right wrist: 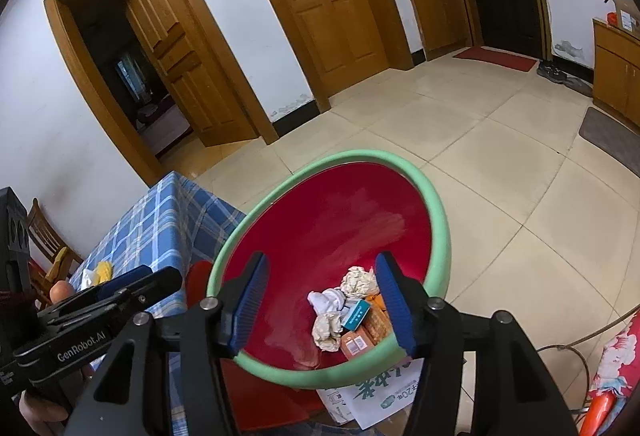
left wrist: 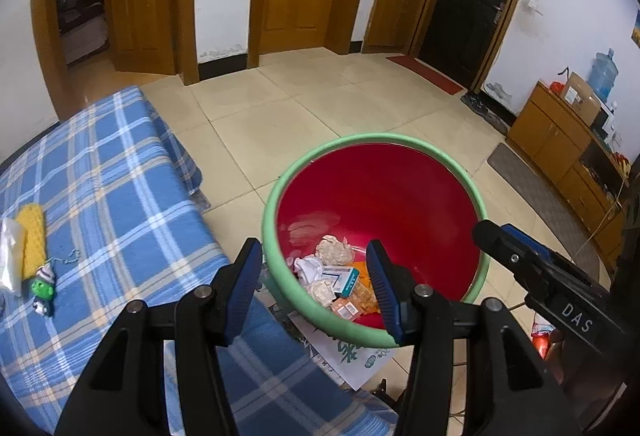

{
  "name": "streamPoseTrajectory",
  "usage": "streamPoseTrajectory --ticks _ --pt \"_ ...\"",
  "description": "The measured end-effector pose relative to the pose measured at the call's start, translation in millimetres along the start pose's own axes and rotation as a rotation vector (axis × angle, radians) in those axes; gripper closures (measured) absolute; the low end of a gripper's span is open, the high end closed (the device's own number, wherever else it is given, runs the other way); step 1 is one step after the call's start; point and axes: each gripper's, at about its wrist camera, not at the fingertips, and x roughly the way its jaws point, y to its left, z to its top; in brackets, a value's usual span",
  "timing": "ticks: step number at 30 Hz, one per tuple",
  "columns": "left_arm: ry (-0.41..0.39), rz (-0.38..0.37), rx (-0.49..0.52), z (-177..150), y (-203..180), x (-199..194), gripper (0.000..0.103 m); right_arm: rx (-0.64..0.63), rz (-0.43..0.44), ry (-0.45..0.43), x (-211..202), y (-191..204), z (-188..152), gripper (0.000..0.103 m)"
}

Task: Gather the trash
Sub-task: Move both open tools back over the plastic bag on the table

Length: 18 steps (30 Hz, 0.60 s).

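A red bin with a green rim (left wrist: 272, 196) (right wrist: 440, 236) stands on the floor beside the table. Inside it lie crumpled beige paper (left wrist: 334, 250) (right wrist: 360, 282), a white tissue (left wrist: 310, 268) (right wrist: 328, 300), a teal and white box (left wrist: 344, 278) (right wrist: 356, 314) and orange packets (left wrist: 348, 308) (right wrist: 358, 342). My left gripper (left wrist: 314, 243) (right wrist: 160, 276) hangs open over the bin's near rim, holding nothing. My right gripper (right wrist: 322, 256) (left wrist: 486, 232) is open above the bin's inside, also holding nothing. The two grippers sit side by side.
A table with a blue plaid cloth (left wrist: 120, 196) lies to the left, bearing a yellow knitted cloth (left wrist: 34, 236), a green toy (left wrist: 42, 286) and a clear bag (left wrist: 10, 256). Printed paper (left wrist: 344, 356) lies under the bin. A wooden cabinet (left wrist: 560, 140) lines the right wall. A wooden chair (right wrist: 48, 240) stands behind the table.
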Motion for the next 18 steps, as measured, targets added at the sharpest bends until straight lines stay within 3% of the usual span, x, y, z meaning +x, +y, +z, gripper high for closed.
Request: streamPoseTrajectory --ticks 18 --pt "-0.063 0.109 -0.128 -18 77 -53 0.049 -0.092 0.099 0.031 -4 65 -14 0.033"
